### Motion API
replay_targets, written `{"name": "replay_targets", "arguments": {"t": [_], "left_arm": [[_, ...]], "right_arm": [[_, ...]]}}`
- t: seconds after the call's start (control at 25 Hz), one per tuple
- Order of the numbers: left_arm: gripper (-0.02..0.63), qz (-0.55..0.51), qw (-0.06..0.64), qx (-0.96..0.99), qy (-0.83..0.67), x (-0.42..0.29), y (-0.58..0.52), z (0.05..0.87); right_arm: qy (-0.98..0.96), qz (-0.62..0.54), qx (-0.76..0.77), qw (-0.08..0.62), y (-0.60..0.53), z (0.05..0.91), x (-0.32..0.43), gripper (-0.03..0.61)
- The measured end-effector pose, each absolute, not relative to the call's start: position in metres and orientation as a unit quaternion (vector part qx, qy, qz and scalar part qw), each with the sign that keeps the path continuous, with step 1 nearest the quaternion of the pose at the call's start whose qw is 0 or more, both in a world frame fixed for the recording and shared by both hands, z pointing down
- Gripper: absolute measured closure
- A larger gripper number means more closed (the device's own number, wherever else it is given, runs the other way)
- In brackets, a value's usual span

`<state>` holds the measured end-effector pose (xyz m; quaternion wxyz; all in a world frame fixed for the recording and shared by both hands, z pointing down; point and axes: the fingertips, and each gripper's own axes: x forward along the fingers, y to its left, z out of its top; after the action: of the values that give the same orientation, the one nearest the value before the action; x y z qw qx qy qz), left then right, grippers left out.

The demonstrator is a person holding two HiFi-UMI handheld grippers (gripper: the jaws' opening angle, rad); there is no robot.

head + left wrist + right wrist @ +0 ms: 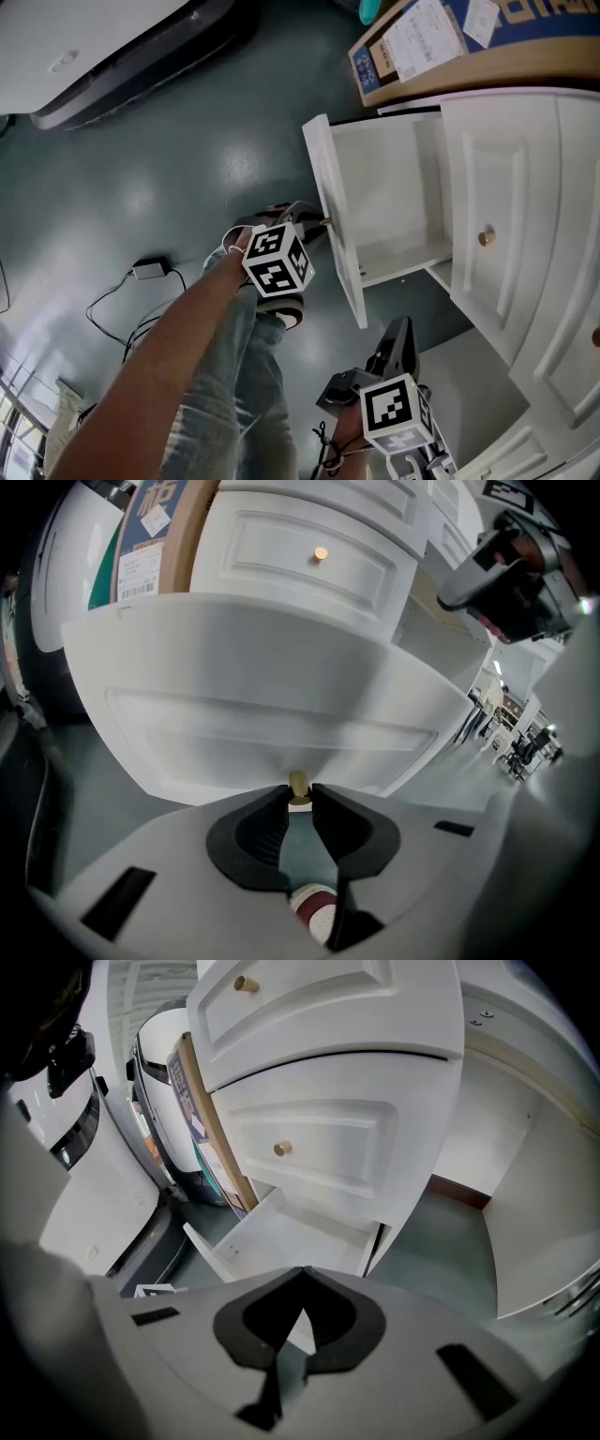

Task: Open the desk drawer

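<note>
Left tool (300,793) gripping knob (298,780) | drawer (335,202) pulled out | right tool (302,1271) closed, empty | box (441,47) print illegible

The drawer (384,187) is white, its knob (298,785) brass, the floor (169,159) dark grey-green, the cubes (277,260) black-and-white patterned, the box (525,61) brown.

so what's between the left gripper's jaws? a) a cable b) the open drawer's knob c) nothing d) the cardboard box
B: in the left gripper view the left gripper has its jaws pressed on the brass knob of the pulled-out drawer.
</note>
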<state>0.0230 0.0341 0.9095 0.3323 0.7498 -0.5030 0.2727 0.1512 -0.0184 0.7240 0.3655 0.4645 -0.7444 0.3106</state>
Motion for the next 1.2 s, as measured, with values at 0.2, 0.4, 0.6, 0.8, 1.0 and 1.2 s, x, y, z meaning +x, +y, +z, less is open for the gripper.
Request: {"name": "replay_targets", "arguments": {"t": [0.2,0.4,0.6,0.8,1.0,1.2], "left_arm": [[0.523,0.277,0.341,0.745,-0.501,0.023,0.036,0.91],[0.503,0.275,0.375,0.729,-0.502,0.02,0.042,0.907],[0.485,0.262,0.384,0.711,-0.528,-0.005,0.054,0.873],[0.485,0.259,0.353,0.715,-0.545,-0.021,0.056,0.813],[0.485,0.235,0.331,0.728,-0.553,-0.017,0.031,0.753],[0.485,0.239,0.294,0.757,-0.533,0.006,-0.002,0.712]], "right_arm": [[-0.74,0.313,0.467,0.368,-0.018,0.722,0.158,0.572],[-0.737,0.318,0.469,0.369,-0.018,0.711,0.159,0.572],[-0.736,0.322,0.474,0.361,-0.021,0.685,0.157,0.571],[-0.737,0.316,0.477,0.359,-0.024,0.652,0.155,0.572],[-0.733,0.321,0.487,0.35,-0.032,0.617,0.155,0.572],[-0.734,0.326,0.491,0.336,-0.034,0.591,0.152,0.572]]}}
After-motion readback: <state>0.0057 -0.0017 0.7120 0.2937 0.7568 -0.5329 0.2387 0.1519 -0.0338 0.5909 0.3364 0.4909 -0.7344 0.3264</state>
